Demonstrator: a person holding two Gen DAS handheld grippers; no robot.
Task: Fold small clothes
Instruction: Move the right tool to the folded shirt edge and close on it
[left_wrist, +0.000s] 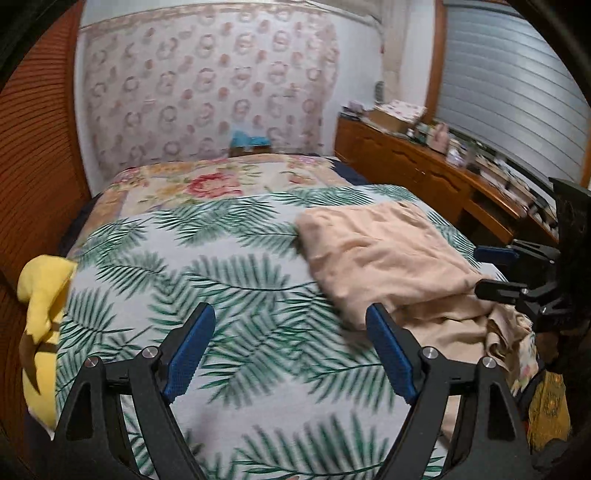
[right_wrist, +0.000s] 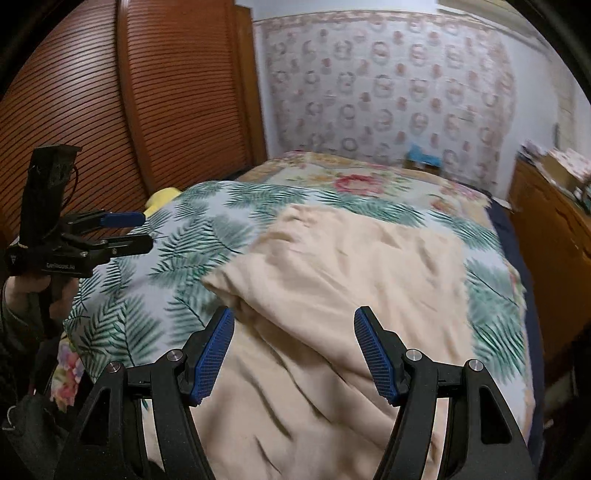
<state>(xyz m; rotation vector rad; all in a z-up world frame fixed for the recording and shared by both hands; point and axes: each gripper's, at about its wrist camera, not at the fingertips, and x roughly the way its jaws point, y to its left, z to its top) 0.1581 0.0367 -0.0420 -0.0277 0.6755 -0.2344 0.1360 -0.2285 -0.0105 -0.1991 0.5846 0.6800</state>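
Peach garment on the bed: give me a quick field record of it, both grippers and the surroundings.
garment: peach cloth garment, partly folded over itself, wrinkled, lying on the bed
surface: palm-leaf print bedspread
left gripper: open, empty, above the bedspread, left of the garment
right gripper: open, empty, above the garment's near part
contact: neither gripper holds the cloth
other cloth: yellow fabric at the bed's left edge
right of bed: wooden dresser with clutter on top
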